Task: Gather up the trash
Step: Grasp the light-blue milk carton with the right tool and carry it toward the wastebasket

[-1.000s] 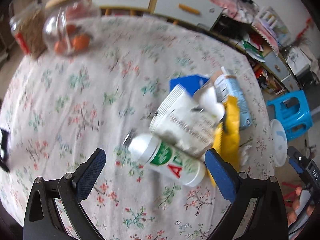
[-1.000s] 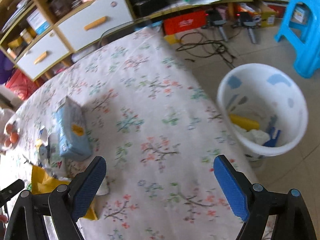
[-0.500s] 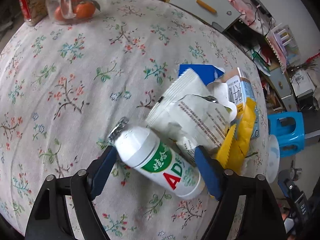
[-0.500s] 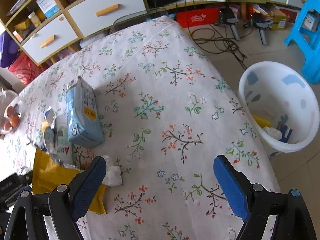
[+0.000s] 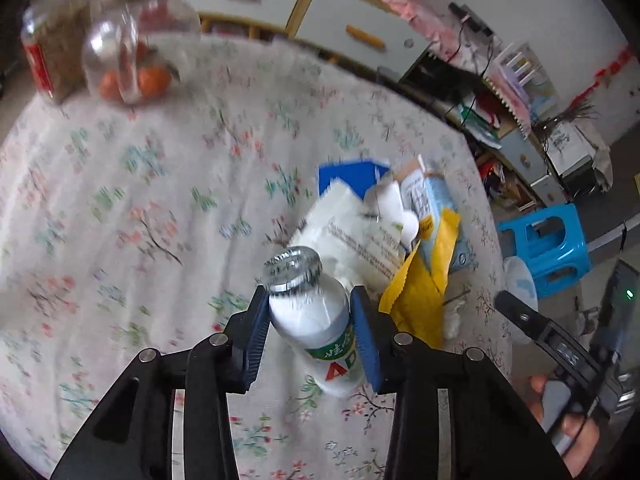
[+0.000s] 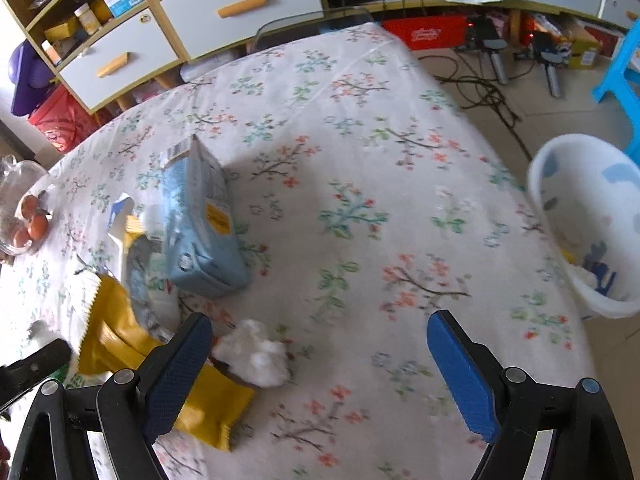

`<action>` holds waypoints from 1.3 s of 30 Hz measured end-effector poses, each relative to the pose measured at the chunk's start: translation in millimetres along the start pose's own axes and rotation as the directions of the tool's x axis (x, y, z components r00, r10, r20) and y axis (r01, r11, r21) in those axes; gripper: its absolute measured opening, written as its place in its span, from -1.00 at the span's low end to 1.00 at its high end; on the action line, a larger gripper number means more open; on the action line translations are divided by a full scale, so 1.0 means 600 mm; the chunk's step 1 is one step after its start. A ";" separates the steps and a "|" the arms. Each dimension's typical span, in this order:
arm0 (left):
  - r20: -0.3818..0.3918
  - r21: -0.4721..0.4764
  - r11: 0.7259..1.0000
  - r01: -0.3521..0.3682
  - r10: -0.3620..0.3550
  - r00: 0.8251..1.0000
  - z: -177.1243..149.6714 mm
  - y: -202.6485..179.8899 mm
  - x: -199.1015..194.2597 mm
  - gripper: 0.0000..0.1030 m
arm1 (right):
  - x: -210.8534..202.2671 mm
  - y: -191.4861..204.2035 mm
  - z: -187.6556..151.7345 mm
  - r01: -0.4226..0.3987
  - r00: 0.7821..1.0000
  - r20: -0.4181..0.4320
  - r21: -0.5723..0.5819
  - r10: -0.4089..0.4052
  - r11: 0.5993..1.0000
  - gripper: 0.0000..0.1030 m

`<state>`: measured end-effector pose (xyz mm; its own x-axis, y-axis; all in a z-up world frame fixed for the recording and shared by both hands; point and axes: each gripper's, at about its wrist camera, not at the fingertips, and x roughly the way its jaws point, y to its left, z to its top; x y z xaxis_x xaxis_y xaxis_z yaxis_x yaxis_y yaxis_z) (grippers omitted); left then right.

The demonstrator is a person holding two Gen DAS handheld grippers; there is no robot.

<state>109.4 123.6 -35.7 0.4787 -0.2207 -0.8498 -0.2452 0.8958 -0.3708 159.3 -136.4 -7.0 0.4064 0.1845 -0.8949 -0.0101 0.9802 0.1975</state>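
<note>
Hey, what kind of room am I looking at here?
Probably a lived-in home room, a dining or living area: a table under a floral tablecloth, cluttered drawer cabinets along the wall, and a blue plastic stool.

A floral-clothed table (image 6: 360,152) carries, left of the right claw (image 6: 320,364), a blue carton (image 6: 200,224) and yellow wrapper (image 6: 116,332); a white tissue wad (image 6: 256,354) lies between its fingers.

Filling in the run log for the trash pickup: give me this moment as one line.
left gripper: closing on bottle, fingers against it | right gripper: open over tissue | bin: beside table
</note>
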 end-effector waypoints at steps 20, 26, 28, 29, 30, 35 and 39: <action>0.072 -0.003 1.000 -0.003 0.003 0.997 0.020 0.034 -0.055 -0.19 | 0.111 0.117 0.028 -0.013 0.998 -0.060 -0.162 0.003 0.987 0.18; 0.104 0.011 1.000 -0.013 0.012 0.994 0.022 0.030 -0.068 -0.19 | 0.104 0.115 0.029 -0.040 0.998 -0.058 -0.177 0.030 0.983 -0.20; 0.125 0.024 1.000 -0.018 0.015 0.992 0.020 0.024 -0.077 -0.19 | 0.085 0.106 0.034 -0.049 0.998 -0.032 -0.168 0.044 0.985 -0.22; 0.135 0.031 0.999 -0.020 0.016 0.991 0.020 0.021 -0.081 -0.19 | 0.076 0.101 0.035 -0.053 0.999 -0.020 -0.162 0.050 0.985 -0.23; 0.148 0.040 0.999 -0.023 0.017 0.989 0.019 0.017 -0.087 -0.19 | 0.068 0.095 0.037 -0.056 0.998 -0.009 -0.156 0.055 0.986 -0.23; 0.191 0.062 0.998 -0.022 0.009 0.982 0.015 -0.001 -0.104 -0.19 | 0.024 0.055 0.043 -0.074 0.996 0.038 -0.105 0.078 0.992 -0.24; 0.211 0.076 0.997 -0.007 -0.009 0.977 0.011 -0.019 -0.113 -0.19 | -0.004 0.029 0.046 -0.097 0.993 0.065 -0.068 0.101 0.993 -0.24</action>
<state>85.1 131.0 28.6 0.6483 -0.1424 -0.7479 -0.1835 0.9241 -0.3351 183.1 -121.7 9.5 0.4617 0.2776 -0.8425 -0.1118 0.9604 0.2552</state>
